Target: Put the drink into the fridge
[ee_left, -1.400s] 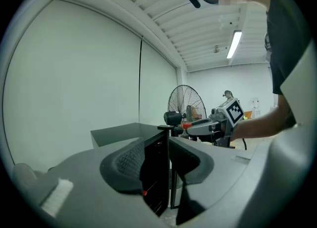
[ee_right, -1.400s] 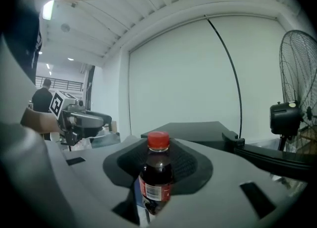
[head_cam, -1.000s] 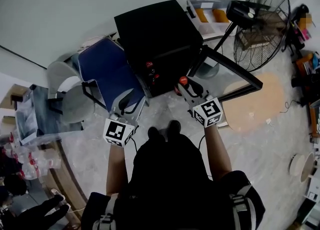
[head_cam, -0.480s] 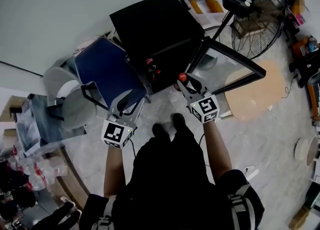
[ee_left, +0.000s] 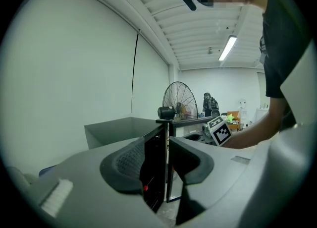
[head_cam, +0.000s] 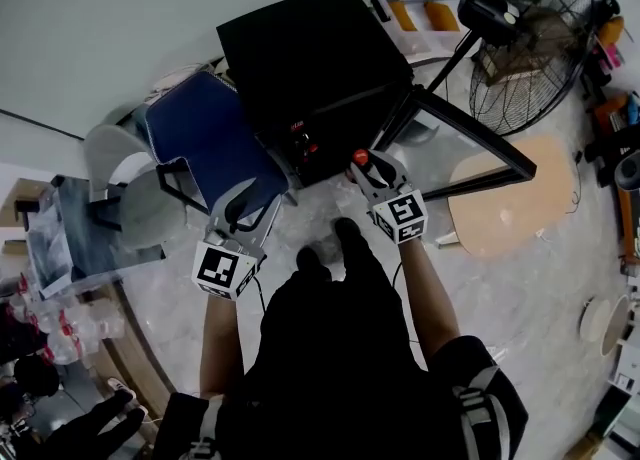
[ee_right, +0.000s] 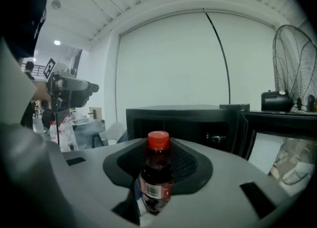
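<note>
The right gripper is clamped on the drink bottle, dark with a red cap, and holds it upright in front of the black fridge. The left gripper is near a blue chair, its jaws apart and empty. The fridge's glass door is swung open, and a floor fan stands beyond it.

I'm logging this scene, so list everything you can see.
fridge: one, black, centre, door open
bottle: one, dark with red cap, in right claw
fan: one, black, right of fridge
blue chair: one, left of fridge
white chair: one, left of blue chair
left claw: one, grey, open, empty
right claw: one, grey, shut on bottle
</note>
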Available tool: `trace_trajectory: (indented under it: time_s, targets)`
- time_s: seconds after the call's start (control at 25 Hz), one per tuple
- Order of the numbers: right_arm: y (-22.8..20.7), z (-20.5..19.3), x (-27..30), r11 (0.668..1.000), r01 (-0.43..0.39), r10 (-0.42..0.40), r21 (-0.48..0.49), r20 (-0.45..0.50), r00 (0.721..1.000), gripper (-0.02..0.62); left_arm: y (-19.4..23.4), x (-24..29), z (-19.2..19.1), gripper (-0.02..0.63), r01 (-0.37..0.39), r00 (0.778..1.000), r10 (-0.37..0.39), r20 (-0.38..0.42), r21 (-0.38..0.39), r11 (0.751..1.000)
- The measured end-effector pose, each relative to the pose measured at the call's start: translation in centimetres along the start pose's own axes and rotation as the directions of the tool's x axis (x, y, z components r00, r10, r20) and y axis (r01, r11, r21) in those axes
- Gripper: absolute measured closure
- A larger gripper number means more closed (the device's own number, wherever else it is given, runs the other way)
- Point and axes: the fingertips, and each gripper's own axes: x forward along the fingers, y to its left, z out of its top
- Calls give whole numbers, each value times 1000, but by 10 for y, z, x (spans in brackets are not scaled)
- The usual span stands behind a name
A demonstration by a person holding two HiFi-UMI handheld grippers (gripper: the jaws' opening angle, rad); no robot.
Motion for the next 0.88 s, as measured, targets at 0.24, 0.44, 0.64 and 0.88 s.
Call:
trace_trajectory:
  time_s: [0.24, 0.44, 0.64, 0.88]
  targets:
    - [-22, -29, 23, 997, -76, 75, -10, -52, 996, 460, -13, 18, 6, 463, -59, 998, 59, -20, -5, 998]
    - [-40, -47, 45, 994, -112, 111, -1, -81, 991, 460, -16, 19, -5, 463, -120, 984, 118, -131, -7, 993]
    - [-54, -65, 64, 991, -132, 132, 3, -100, 986, 460, -13, 21, 4, 463, -197, 979, 194, -54, -49, 979]
    - [-67, -85, 87, 991, -136, 136, 7, -122, 983, 462, -14, 25, -4, 463, -251, 966, 245, -81, -73, 965]
